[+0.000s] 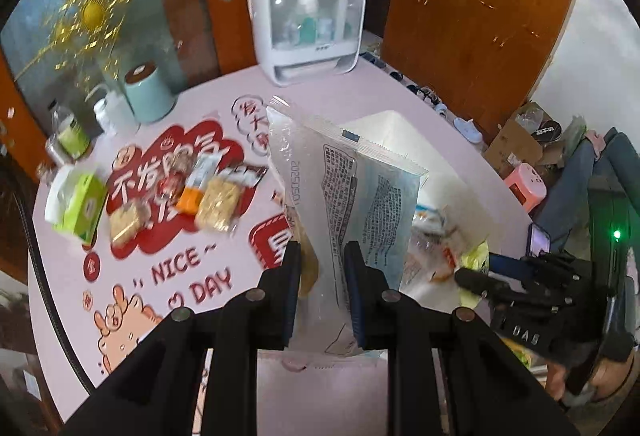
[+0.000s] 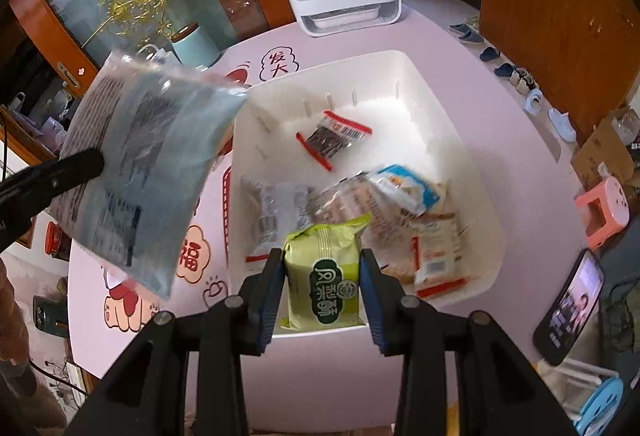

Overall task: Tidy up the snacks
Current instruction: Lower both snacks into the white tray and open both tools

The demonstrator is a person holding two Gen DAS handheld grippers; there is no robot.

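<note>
My left gripper (image 1: 322,256) is shut on a pale blue snack packet (image 1: 360,188) and holds it upright above the table; the packet also shows in the right wrist view (image 2: 144,164), left of the bin. My right gripper (image 2: 322,264) is shut on a green snack packet (image 2: 324,276) over the near edge of the white plastic bin (image 2: 472,140). The bin holds several packets, among them a red-edged one (image 2: 332,140) and a blue-and-white one (image 2: 404,188). Several loose snacks (image 1: 208,196) lie on the pink table (image 1: 192,108) at the left.
A white cosmetics case (image 1: 308,20) stands at the table's far edge. A mint canister (image 1: 146,92), a small bottle (image 1: 72,136) and a green tissue box (image 1: 80,208) sit at the left. A phone (image 2: 572,312) lies at the right.
</note>
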